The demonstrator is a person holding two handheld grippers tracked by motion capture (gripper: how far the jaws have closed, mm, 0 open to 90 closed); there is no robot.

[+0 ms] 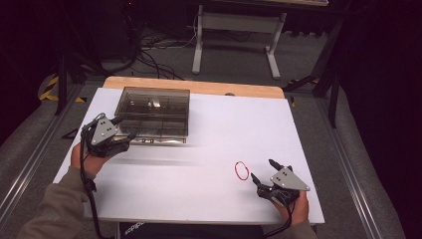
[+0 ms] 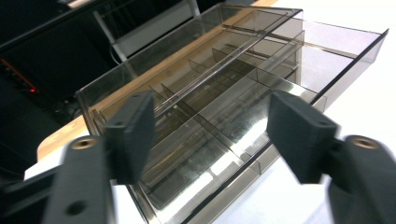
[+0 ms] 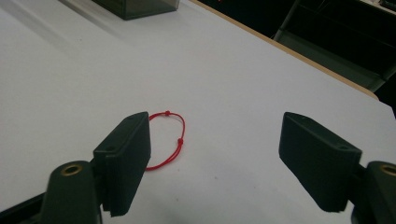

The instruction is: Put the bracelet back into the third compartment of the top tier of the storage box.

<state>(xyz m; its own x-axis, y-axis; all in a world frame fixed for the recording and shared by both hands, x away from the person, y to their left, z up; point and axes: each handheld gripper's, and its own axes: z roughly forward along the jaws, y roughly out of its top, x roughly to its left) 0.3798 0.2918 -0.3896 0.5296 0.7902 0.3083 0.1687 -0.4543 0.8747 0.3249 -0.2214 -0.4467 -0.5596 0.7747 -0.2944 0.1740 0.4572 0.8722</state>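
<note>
A smoked clear plastic box with several compartments stands at the back left of the white table top. My left gripper is at its front left corner. Its jaws stand open on either side of the box's near edge, and the pads are off the plastic. A red cord loop with two small knots lies flat on the table at the front right. My right gripper rests just right of it, open and holding nothing. In the right gripper view the loop lies beside the left jaw.
A strip of wooden table edge runs behind the box. On the floor beyond it are a white-legged stand and loose cables. Metal rails flank the table on both sides.
</note>
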